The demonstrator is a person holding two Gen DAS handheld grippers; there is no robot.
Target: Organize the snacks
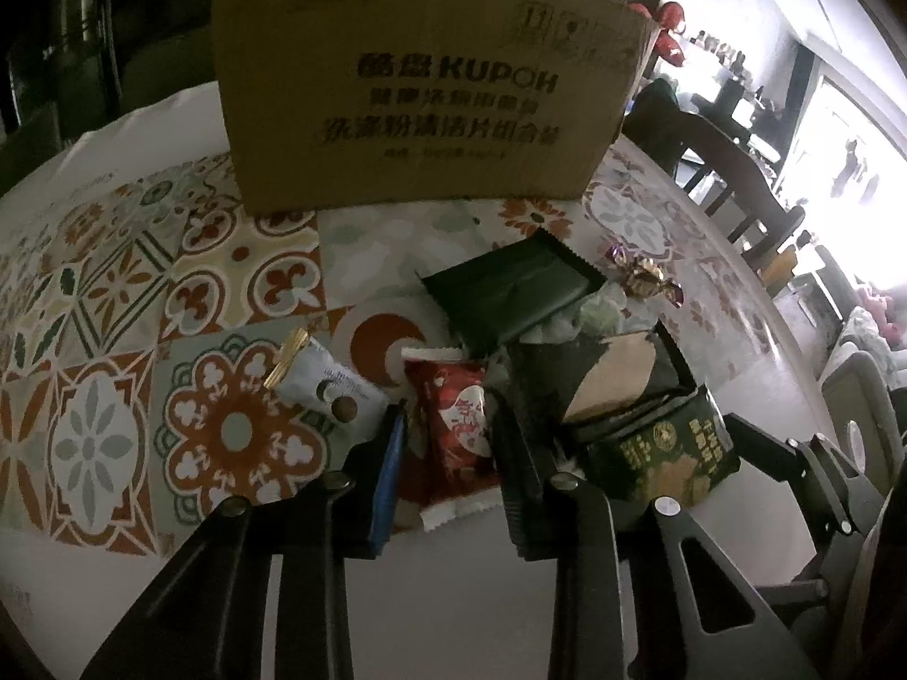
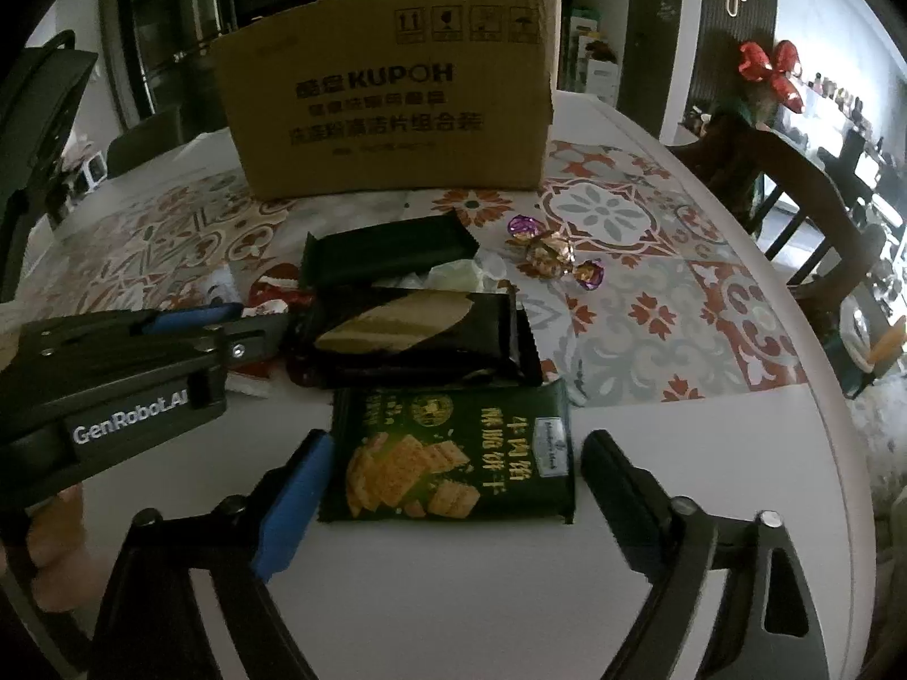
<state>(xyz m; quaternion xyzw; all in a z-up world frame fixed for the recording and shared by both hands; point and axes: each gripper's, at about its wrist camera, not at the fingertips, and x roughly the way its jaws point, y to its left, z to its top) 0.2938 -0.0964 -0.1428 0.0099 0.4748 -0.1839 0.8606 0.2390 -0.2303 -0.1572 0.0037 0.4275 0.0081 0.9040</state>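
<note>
Snacks crowd the mat's edge: left claw (image 1: pixel 450 425) clamps red packet (image 1: pixel 453 430); right claw (image 2: pixel 453 470) gapes around green packet (image 2: pixel 453 453).

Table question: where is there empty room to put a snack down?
Bare cloth lies left of the white packet, and right of the wrapped candies toward the table edge. It is crowded from the green cracker packet back to the cardboard box.

Your left gripper (image 2: pixel 249 328) covers most of the red snack packet (image 2: pixel 278 292) in the right wrist view. The cardboard box (image 1: pixel 419 90) loses its top at the left wrist picture's edge, and its smaller print blurs. The pale wrappers (image 2: pixel 459 275) beneath the far dark packets stay unreadable to you.
</note>
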